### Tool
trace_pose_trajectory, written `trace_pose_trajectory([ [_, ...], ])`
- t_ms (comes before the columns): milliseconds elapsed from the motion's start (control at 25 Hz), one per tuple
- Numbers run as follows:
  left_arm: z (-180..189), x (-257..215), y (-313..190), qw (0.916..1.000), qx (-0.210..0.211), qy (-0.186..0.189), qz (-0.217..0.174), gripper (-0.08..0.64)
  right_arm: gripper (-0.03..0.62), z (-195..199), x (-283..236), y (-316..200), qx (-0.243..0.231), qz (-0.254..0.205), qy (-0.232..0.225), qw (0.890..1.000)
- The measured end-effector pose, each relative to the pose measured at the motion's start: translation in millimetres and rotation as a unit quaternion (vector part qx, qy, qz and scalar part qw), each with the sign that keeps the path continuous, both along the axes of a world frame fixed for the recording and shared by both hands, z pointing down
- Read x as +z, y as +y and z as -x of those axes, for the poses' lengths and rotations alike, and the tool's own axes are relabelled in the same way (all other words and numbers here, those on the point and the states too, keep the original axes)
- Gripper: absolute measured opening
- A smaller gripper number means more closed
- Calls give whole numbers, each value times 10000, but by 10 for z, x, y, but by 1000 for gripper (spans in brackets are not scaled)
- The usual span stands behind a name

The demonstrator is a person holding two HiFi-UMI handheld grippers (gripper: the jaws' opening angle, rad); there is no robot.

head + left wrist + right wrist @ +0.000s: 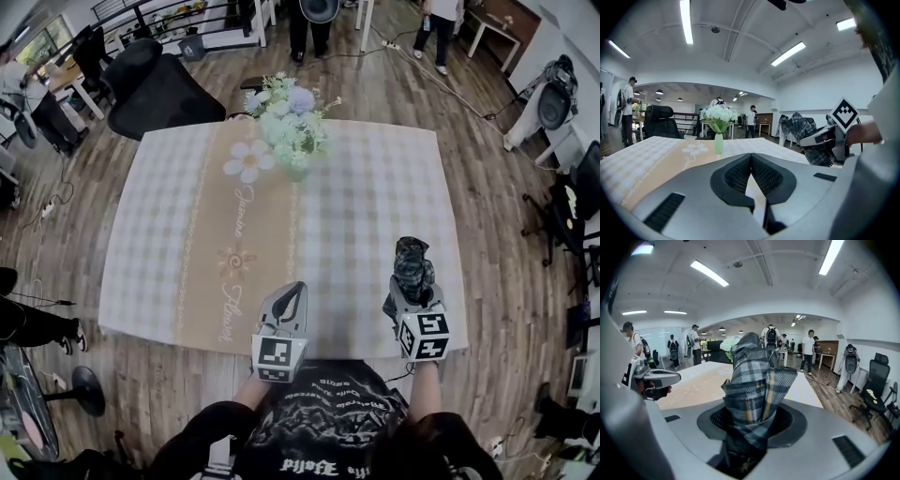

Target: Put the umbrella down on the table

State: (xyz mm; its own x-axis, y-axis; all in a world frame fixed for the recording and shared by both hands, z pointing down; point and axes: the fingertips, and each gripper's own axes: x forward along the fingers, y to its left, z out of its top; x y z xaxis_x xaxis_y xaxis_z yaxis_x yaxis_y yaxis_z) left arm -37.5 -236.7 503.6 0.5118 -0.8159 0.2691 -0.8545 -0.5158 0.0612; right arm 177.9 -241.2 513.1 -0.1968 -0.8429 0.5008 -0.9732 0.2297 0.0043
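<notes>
Plaid folded umbrella (757, 380), soft fabric, clamped in right tool (410, 298), left tool (751, 159) pinched together, seemingly empty.

1. Table (375, 187): one, with one runner (211, 244) down its length.
2. Flower prints on the runner: two. One is a big white print (248, 160), the other a small print (234, 262).
3. Vase of flowers (292, 131): one.
4. Umbrella (412, 262): one, plaid, folded.
5. Grippers: two, the left gripper (292, 292) and the right gripper (411, 292). One marker cube on each, so two cubes.
6. Black office chairs: two clear ones. There's a near chair (155, 89) at the table's far side and an edge chair (589, 178) off to the right. More sit behind; can't count them.
7. People: one holding the grippers, plus a first bystander (309, 23) and a second bystander (441, 23) past the far end. More at the left edge, count unclear.
</notes>
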Motion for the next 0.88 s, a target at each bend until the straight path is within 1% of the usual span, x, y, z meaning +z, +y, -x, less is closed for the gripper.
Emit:
trace_pose_trajectory([
  [200, 26, 10, -72, 9998, -181, -43, -10, 20, 187, 93, 96, -315, -501, 232, 114, 9984],
  [400, 30, 44, -55, 9990, -438, -87, 6, 18, 189, 212, 239, -582, -1059, 550, 334, 9923],
  [560, 172, 60, -78, 9981, -594, -136, 26, 18, 189, 425, 312, -835, -1330, 759, 256, 9879],
  [760, 250, 85, -111, 9969, -753, -187, 82, 19, 190, 633, 440, -1100, -1838, 1029, 473, 9764],
  [880, 255, 92, -131, 9967, -772, -216, 126, 19, 190, 727, 567, -1212, -2066, 1328, 608, 9675],
])
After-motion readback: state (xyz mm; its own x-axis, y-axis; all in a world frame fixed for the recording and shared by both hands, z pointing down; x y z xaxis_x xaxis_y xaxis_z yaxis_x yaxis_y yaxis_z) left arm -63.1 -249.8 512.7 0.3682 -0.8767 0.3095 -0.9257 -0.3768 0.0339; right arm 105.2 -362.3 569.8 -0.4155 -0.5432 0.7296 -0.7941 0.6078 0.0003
